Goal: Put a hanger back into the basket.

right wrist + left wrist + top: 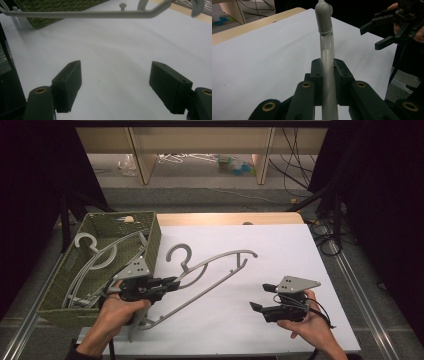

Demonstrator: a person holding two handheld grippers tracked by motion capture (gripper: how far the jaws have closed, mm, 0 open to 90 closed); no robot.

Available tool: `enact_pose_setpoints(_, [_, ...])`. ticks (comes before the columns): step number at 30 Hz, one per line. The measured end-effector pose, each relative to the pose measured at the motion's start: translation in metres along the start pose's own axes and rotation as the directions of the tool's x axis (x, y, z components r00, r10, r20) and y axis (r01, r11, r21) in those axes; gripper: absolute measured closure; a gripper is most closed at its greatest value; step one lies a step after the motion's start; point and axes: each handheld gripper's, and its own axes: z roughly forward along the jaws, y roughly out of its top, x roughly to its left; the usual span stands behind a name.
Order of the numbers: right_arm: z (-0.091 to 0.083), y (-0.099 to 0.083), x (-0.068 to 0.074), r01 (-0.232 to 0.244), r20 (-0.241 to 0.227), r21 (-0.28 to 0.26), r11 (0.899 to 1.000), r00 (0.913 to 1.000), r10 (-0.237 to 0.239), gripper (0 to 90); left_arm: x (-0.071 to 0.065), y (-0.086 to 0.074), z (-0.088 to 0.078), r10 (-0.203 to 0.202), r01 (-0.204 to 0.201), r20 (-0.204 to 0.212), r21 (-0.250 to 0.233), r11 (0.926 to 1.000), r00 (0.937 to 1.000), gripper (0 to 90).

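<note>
A grey plastic hanger hangs tilted over the white table sheet, hook toward the basket. My left gripper is shut on one of its arms near the neck. In the left gripper view the pads press on the grey bar of the hanger, which runs up and away from the jaws. My right gripper is held low over the sheet at the right, open, with nothing between its jaws. The hanger's straight bar crosses well ahead of it. The right gripper also shows at the far right of the left gripper view.
A green woven basket stands at the table's left edge with other grey hangers inside it. A strip of wooden tabletop shows behind the sheet. Shelving and cables lie on the floor beyond.
</note>
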Motion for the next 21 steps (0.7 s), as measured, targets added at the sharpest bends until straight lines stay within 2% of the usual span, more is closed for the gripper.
enact_pose_setpoints(6, [0.000,-0.007,0.000,-0.014,0.010,0.003,1.000,0.9998,0.014,24.0,0.006,0.002,-0.016,-0.021,0.020,-0.019,-0.034,0.9992,0.9996,79.1])
enact_pose_setpoints(7, [0.000,-0.008,0.000,-0.018,0.005,0.006,1.000,0.9998,0.018,23.8,0.009,0.003,-0.025,-0.037,0.035,-0.030,-0.052,0.9980,0.9989,79.1])
enact_pose_setpoints(8, [0.001,-0.009,0.000,-0.017,0.012,0.007,1.000,0.9998,0.017,23.4,0.009,0.003,-0.025,-0.037,0.035,-0.030,-0.052,0.9980,0.9989,79.1])
enact_pose_setpoints(9, [0.001,-0.009,0.000,-0.008,0.014,0.010,1.000,0.9999,0.007,22.8,0.012,0.004,-0.035,-0.051,0.048,-0.037,-0.074,0.9961,0.9980,79.1])
enact_pose_setpoints(10, [0.001,-0.010,0.000,-0.007,0.009,0.016,1.000,0.9999,0.007,22.7,0.012,0.004,-0.035,-0.051,0.048,-0.037,-0.074,0.9961,0.9980,79.1])
enact_pose_setpoints(11, [0.002,-0.010,0.000,-0.008,0.010,0.016,1.000,0.9999,0.008,22.7,0.015,0.005,-0.045,-0.070,0.065,-0.041,-0.098,0.9930,0.9967,79.1])
enact_pose_setpoints(12, [0.002,-0.010,0.000,-0.009,0.004,0.018,1.000,0.9999,0.009,22.7,0.015,0.005,-0.045,-0.070,0.065,-0.041,-0.098,0.9930,0.9967,79.1])
enact_pose_setpoints(13, [0.002,-0.010,0.001,-0.011,0.008,0.017,1.000,0.9999,0.011,22.7,0.018,0.007,-0.054,-0.067,0.059,-0.055,-0.127,0.9901,0.9963,79.1])
enact_pose_setpoints(16, [0.002,-0.010,0.000,-0.008,0.002,0.018,1.000,1.0000,0.008,22.7,0.024,0.012,-0.069,-0.072,0.061,-0.077,-0.139,0.9884,0.9945,79.1])
enact_pose_setpoints(17, [0.002,-0.010,0.000,-0.009,0.003,0.018,1.000,1.0000,0.009,22.7,0.025,0.013,-0.074,-0.077,0.065,-0.085,-0.130,0.9893,0.9935,79.1])
enact_pose_setpoints(18, [0.002,-0.010,0.000,-0.009,0.003,0.018,1.000,1.0000,0.009,22.7,0.025,0.013,-0.074,-0.077,0.065,-0.085,-0.130,0.9893,0.9935,79.0])
enact_pose_setpoints(19, [0.002,-0.011,0.001,-0.014,0.007,0.022,1.000,0.9999,0.014,22.7,0.030,0.017,-0.083,-0.078,0.064,-0.101,-0.139,0.9882,0.9918,79.0])
enact_pose_setpoints(20, [0.002,-0.011,0.001,-0.014,0.007,0.022,1.000,0.9999,0.014,22.7,0.030,0.017,-0.083,-0.078,0.064,-0.101,-0.139,0.9882,0.9918,79.1])
enact_pose_setpoints(21, [0.003,-0.011,0.001,-0.014,0.004,0.023,1.000,0.9999,0.014,22.9,0.036,0.021,-0.090,-0.098,0.079,-0.118,-0.161,0.9838,0.9882,79.1])
